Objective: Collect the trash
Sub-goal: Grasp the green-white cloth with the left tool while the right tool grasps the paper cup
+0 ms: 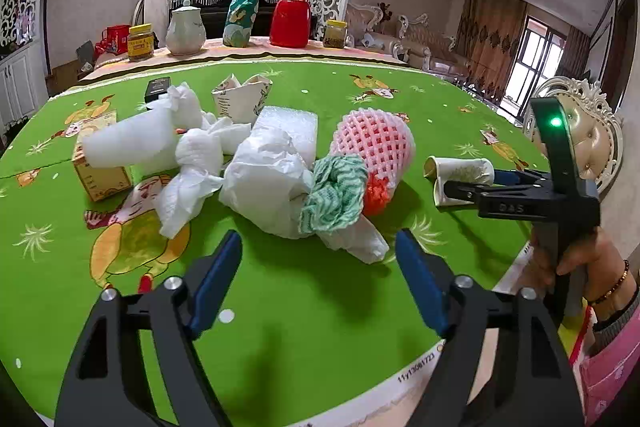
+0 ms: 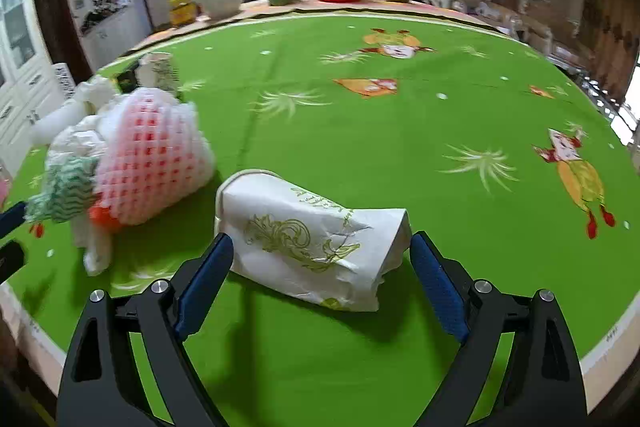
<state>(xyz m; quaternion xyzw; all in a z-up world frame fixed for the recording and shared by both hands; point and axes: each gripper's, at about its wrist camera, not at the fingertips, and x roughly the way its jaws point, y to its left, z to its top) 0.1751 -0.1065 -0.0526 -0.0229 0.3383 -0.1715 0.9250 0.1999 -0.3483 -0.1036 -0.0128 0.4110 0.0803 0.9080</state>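
A heap of trash lies on the green tablecloth (image 1: pixel 304 327): crumpled white paper (image 1: pixel 266 183), a green-and-white wavy cloth (image 1: pixel 336 197), a pink foam fruit net (image 1: pixel 374 141), tissues (image 1: pixel 192 163), white foam pieces (image 1: pixel 128 141) and a small yellow box (image 1: pixel 102 179). My left gripper (image 1: pixel 320 251) is open, just short of the crumpled paper. A crushed paper cup (image 2: pixel 316 239) with a gold-green print lies on its side. My right gripper (image 2: pixel 320 255) is open, its fingers on either side of the cup. It also shows in the left wrist view (image 1: pixel 460 187).
A folded patterned paper cup (image 1: pixel 242 97) and a small black box (image 1: pixel 158 87) lie behind the heap. Far across the table stand a red thermos (image 1: pixel 290 13), a white teapot (image 1: pixel 185 31), a green bag (image 1: pixel 240 15) and two jars. A cream chair (image 1: pixel 592 131) stands at the right edge.
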